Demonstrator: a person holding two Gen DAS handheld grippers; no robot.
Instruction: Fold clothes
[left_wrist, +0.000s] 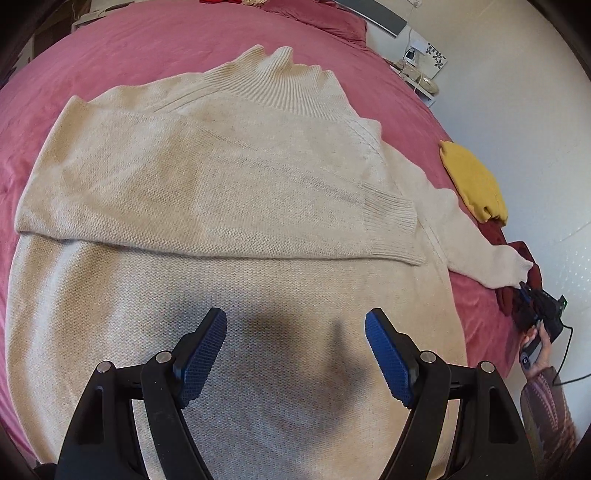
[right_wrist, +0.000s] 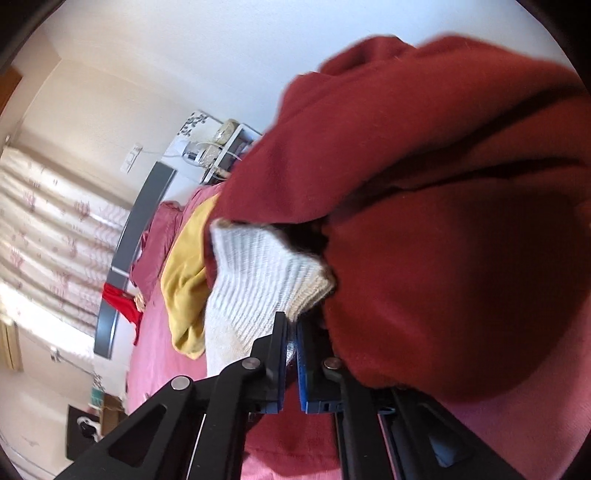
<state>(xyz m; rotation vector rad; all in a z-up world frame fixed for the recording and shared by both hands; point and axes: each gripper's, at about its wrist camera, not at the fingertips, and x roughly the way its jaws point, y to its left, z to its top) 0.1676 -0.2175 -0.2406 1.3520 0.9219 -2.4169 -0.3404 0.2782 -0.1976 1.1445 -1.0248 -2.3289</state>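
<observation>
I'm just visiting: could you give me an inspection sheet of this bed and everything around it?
Surface: pink bedspread.
Job's things: cream sweater spread flat, one sleeve folded across, other cuff by the right tool.
Clutter: yellow garment and dark red garment at the bed's edge.
Tools: left tool open above the sweater; right tool shut at the cuff, grip unclear.
Cables: black cable trailing from the right tool.
Surroundings: curtain, grey headboard, white shelf.
</observation>
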